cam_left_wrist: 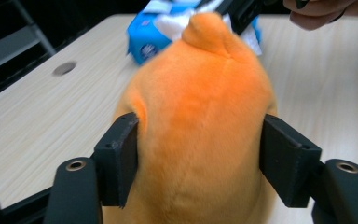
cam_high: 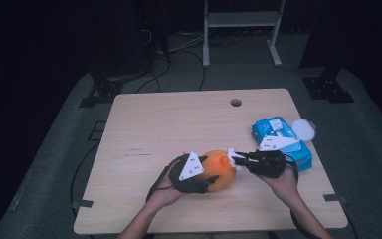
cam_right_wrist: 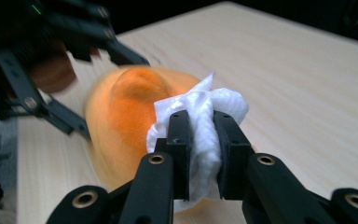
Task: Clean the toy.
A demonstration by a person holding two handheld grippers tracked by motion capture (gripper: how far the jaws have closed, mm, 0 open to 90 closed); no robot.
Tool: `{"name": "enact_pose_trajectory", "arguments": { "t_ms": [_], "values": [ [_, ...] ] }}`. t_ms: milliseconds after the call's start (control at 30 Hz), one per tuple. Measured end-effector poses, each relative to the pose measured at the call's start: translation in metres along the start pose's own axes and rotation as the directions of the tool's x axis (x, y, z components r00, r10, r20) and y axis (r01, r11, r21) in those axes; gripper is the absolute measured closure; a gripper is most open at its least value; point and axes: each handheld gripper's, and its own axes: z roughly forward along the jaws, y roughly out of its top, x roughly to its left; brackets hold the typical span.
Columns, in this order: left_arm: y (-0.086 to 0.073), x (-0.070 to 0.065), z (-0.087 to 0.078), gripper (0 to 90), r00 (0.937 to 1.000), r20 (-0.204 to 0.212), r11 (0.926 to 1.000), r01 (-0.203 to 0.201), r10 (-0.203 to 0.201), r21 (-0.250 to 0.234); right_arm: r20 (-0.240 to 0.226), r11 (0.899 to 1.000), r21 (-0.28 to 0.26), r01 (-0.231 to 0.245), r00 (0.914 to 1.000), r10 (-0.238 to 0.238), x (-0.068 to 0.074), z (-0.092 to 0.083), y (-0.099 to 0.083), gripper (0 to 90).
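Observation:
An orange plush toy [cam_high: 220, 168] [cam_left_wrist: 200, 107] [cam_right_wrist: 121, 116] sits at the front middle of the wooden table [cam_high: 154, 124]. My left gripper [cam_high: 205, 175] [cam_left_wrist: 198, 158] is shut on it, its pads pressing into both sides of the toy's body. My right gripper [cam_high: 237, 160] [cam_right_wrist: 200, 140] is shut on a crumpled white wipe [cam_high: 233, 155] [cam_right_wrist: 203, 107]. It holds the wipe against the toy's right end, by a small nub. In the right gripper view the toy is blurred, with the left gripper [cam_right_wrist: 42, 79] behind it.
A blue pack of wet wipes [cam_high: 284, 142] [cam_left_wrist: 144, 37] lies just right of the right hand, with a round white lid [cam_high: 304, 128] beside it. A cable hole [cam_high: 236, 102] [cam_left_wrist: 64, 68] is near the table's far edge. A white rack [cam_high: 241, 22] stands on the floor beyond.

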Motion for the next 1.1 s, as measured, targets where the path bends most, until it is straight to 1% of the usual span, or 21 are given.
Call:
{"name": "enact_pose_trajectory", "arguments": {
  "t_ms": [33, 100, 167, 267, 300, 367, 400, 500, 600, 667, 733, 800, 833, 867, 900, 933, 967, 1000, 1033, 1067, 1100],
  "values": [
    [-0.003, 0.000, 0.001, 35.7, 1.0000, -0.006, 0.9996, -0.007, 0.007, 0.029, -0.001, 1.000, 0.025, -0.002, 1.0000, 0.002, -0.002, 0.007, -0.002, 77.0],
    [-0.008, -0.002, 0.004, 36.2, 0.9999, 0.010, 0.9995, 0.012, -0.012, 0.030, -0.009, 0.998, 0.066, -0.004, 1.0000, 0.005, -0.004, 0.016, -0.006, 76.9],
    [-0.010, -0.007, 0.004, 36.0, 0.9998, 0.010, 0.9995, 0.014, -0.015, 0.028, -0.009, 0.997, 0.072, -0.004, 0.9999, 0.005, -0.004, 0.016, -0.006, 77.0],
    [-0.012, -0.016, 0.004, 35.9, 0.9996, 0.027, 0.9993, 0.010, -0.011, 0.036, -0.005, 0.999, 0.053, 0.008, 1.0000, -0.007, 0.000, 0.006, 0.000, 76.9],
    [-0.012, -0.016, 0.004, 35.9, 0.9996, 0.027, 0.9993, 0.010, -0.011, 0.036, -0.005, 0.999, 0.053, 0.008, 1.0000, -0.007, 0.000, 0.006, 0.000, 76.9],
    [-0.014, -0.024, 0.004, 36.2, 0.9984, 0.053, 0.9985, 0.018, -0.021, 0.051, -0.019, 0.998, 0.052, 0.026, 0.9995, -0.025, 0.009, 0.002, 0.003, 76.9],
    [-0.014, -0.026, 0.003, 36.3, 0.9981, 0.056, 0.9984, 0.024, -0.026, 0.051, -0.026, 0.998, 0.053, 0.034, 0.9991, -0.033, 0.012, 0.002, 0.003, 76.9],
    [-0.016, -0.030, 0.001, 36.7, 0.9972, 0.068, 0.9981, 0.027, -0.031, 0.055, -0.046, 0.998, 0.056, 0.031, 0.9986, -0.028, 0.015, 0.000, 0.000, 76.7],
    [-0.015, -0.040, -0.004, 38.5, 0.9895, 0.137, 0.9983, 0.041, -0.046, 0.041, -0.067, 0.999, 0.040, 0.026, 0.9975, -0.023, 0.018, -0.005, 0.000, 76.7],
    [-0.013, -0.047, -0.005, 39.3, 0.9886, 0.147, 0.9988, 0.026, -0.032, 0.040, -0.077, 0.999, 0.041, 0.033, 0.9966, -0.029, 0.020, -0.007, 0.001, 76.7],
    [-0.013, -0.049, -0.005, 39.2, 0.9854, 0.166, 0.9988, 0.029, -0.036, 0.040, -0.077, 0.996, 0.075, 0.045, 0.9963, -0.040, 0.023, -0.005, -0.001, 76.6],
    [-0.013, -0.050, -0.007, 39.2, 0.9795, 0.196, 0.9984, 0.039, -0.046, 0.040, -0.083, 0.992, 0.120, 0.045, 0.9959, -0.035, 0.023, 0.000, -0.009, 76.7],
    [-0.013, -0.050, -0.007, 39.2, 0.9795, 0.196, 0.9984, 0.039, -0.046, 0.040, -0.083, 0.992, 0.120, 0.045, 0.9959, -0.035, 0.023, 0.000, -0.009, 76.7],
    [-0.010, -0.049, -0.011, 38.3, 0.9691, 0.242, 0.9987, 0.041, -0.047, 0.032, -0.106, 0.990, 0.137, 0.029, 0.9943, -0.015, 0.024, 0.003, -0.019, 76.7],
    [-0.008, -0.048, -0.013, 35.5, 0.9631, 0.264, 0.9987, 0.045, -0.050, 0.024, -0.110, 0.990, 0.140, 0.026, 0.9939, -0.011, 0.025, 0.002, -0.022, 76.8],
    [-0.004, -0.047, -0.014, 33.6, 0.9600, 0.277, 0.9992, 0.036, -0.039, 0.018, -0.112, 0.990, 0.141, 0.022, 0.9936, -0.006, 0.026, 0.001, -0.024, 76.8],
    [-0.001, -0.045, -0.016, 32.1, 0.9614, 0.274, 0.9998, 0.019, -0.020, 0.007, -0.112, 0.990, 0.140, 0.021, 0.9936, -0.005, 0.027, 0.000, -0.026, 76.8],
    [0.003, -0.043, -0.016, 29.5, 0.9643, 0.264, 0.9998, 0.017, -0.015, -0.006, -0.113, 0.990, 0.142, 0.026, 0.9935, -0.010, 0.028, -0.001, -0.027, 76.8],
    [0.003, -0.043, -0.016, 27.4, 0.9643, 0.264, 0.9998, 0.017, -0.015, -0.006, -0.117, 0.989, 0.143, 0.030, 0.9931, -0.013, 0.028, -0.001, -0.029, 76.8],
    [0.010, -0.034, -0.016, 25.8, 0.9654, 0.260, 0.9993, 0.025, -0.017, -0.026, -0.124, 0.989, 0.144, 0.032, 0.9922, -0.014, 0.029, -0.001, -0.030, 76.8],
    [0.014, -0.030, -0.014, 23.8, 0.9667, 0.256, 0.9994, 0.021, -0.013, -0.029, -0.130, 0.988, 0.148, 0.033, 0.9914, -0.014, 0.030, -0.001, -0.032, 76.8]
  ]
}}
